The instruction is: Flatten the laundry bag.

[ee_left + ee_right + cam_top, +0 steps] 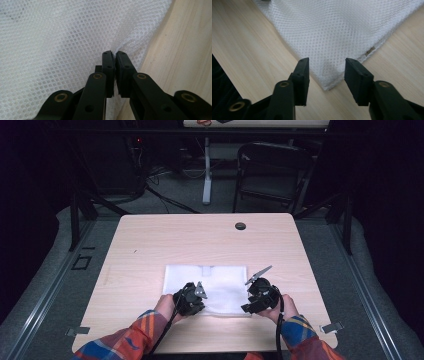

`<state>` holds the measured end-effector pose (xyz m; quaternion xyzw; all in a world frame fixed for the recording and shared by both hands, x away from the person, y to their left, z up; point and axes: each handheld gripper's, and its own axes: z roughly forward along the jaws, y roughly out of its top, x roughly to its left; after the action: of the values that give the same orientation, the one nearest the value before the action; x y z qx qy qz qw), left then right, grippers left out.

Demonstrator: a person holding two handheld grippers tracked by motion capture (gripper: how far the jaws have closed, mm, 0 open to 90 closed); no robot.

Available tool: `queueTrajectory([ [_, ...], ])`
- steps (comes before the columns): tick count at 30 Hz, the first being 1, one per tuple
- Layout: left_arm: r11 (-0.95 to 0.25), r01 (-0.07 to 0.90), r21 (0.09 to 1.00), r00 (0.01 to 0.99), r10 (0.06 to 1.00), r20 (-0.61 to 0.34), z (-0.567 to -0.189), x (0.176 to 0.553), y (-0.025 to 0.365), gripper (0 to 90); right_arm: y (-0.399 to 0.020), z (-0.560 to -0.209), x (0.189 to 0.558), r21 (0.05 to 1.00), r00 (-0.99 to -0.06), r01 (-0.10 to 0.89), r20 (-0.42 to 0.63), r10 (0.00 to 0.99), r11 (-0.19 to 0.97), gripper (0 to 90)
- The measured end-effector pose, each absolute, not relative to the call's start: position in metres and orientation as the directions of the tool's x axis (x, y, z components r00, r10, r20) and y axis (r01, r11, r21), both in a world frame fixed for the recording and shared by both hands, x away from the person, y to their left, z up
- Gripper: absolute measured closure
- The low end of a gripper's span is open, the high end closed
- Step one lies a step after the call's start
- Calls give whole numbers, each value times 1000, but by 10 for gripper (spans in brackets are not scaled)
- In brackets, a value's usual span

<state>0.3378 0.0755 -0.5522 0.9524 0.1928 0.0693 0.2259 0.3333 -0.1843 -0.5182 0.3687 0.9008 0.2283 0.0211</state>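
Observation:
A white mesh cloth (215, 287) lies flat on the wooden table (175, 240), near its front edge. My left gripper (192, 297) sits at the cloth's near left corner. In the left gripper view the jaws are shut on a pinch of the mesh cloth (62, 40), which puckers at the left gripper's tips (115, 53). My right gripper (257, 300) is at the near right corner. In the right gripper view the right gripper (327, 72) stands open, its jaws on either side of the mesh cloth (332, 32) corner, which lies on the table between them.
A round dark grommet (240, 226) is set in the table's far side. A black folding chair (272, 172) and a white table leg (207, 170) stand beyond the table. Dark floor surrounds it. Bare wood lies left, right and beyond the cloth.

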Motion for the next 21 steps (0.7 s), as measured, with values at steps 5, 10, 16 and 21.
queueTrajectory([
  [5, -792, 358, 494, 903, 429, 34, -548, 339, 78, 864, -175, -514, 326, 454, -753, 624, 131, 645, 636, 716],
  [10, -757, 377, 533, 887, 461, 27, -542, 341, 82, 865, -150, -516, 313, 469, -815, 549, 115, 568, 692, 882],
  [16, -744, 382, 548, 881, 472, 27, -540, 340, 82, 865, -128, -526, 312, 469, -842, 494, 45, 538, 733, 900],
  [21, -738, 383, 555, 880, 475, 25, -540, 340, 81, 865, -125, -535, 319, 477, -831, 493, 10, 556, 728, 900],
])
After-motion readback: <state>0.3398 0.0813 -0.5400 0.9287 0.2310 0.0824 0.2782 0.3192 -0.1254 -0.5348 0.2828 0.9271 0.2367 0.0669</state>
